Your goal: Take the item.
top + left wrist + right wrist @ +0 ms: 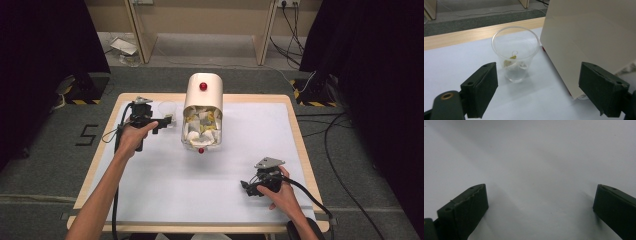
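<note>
Left gripper view looks along the left claw (537, 92), whose jaws stand wide apart with nothing between them. Just ahead, slightly toward its left jaw, a clear plastic cup (515, 53) stands upright on the counter (454, 72), holding a tea bag (510, 62); beside it lies the cream dispenser (589, 37). The right claw (540, 212), also spread and empty, rests well away on the counter.

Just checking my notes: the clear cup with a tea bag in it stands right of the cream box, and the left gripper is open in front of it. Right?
Not quite: the cup stands left of the box, as the high view shows. The tea bag and the open left gripper are right.
</note>
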